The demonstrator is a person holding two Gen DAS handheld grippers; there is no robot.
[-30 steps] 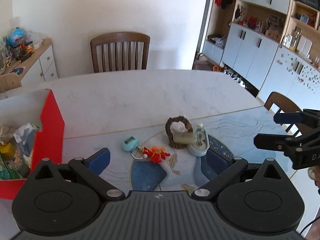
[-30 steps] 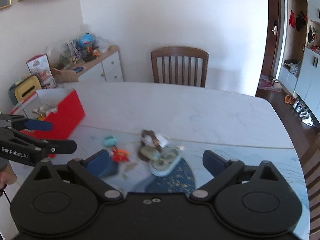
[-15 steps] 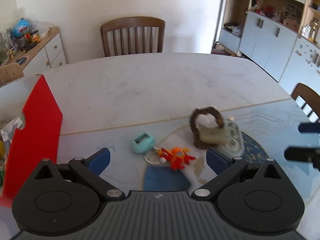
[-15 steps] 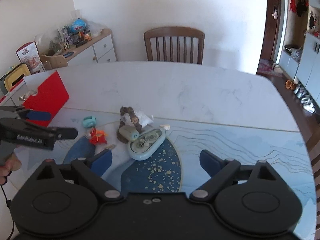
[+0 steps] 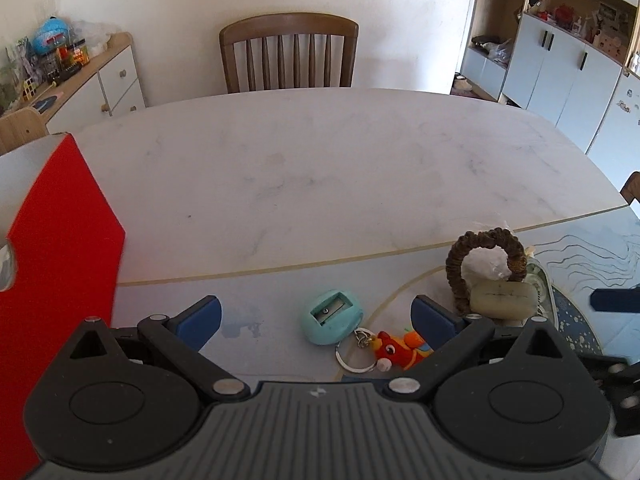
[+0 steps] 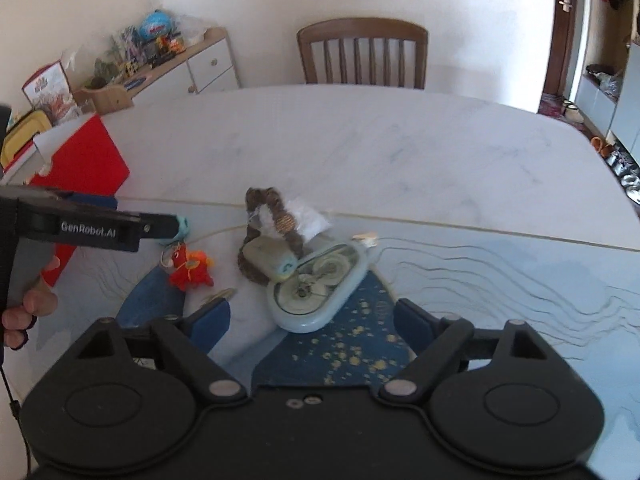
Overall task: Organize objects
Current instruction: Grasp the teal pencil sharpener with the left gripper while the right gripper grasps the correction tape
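Now lower — right gripper [image 6: 312, 316] narrowing.

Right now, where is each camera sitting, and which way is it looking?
Left wrist: on the left tongs, looking down across the table at the sharpener; its own open fingers show.
Right wrist: on the right tongs, which are closing on nothing, looking at the tape dispenser; the left tongs and a hand show.
Both see the toy, red box and chair.
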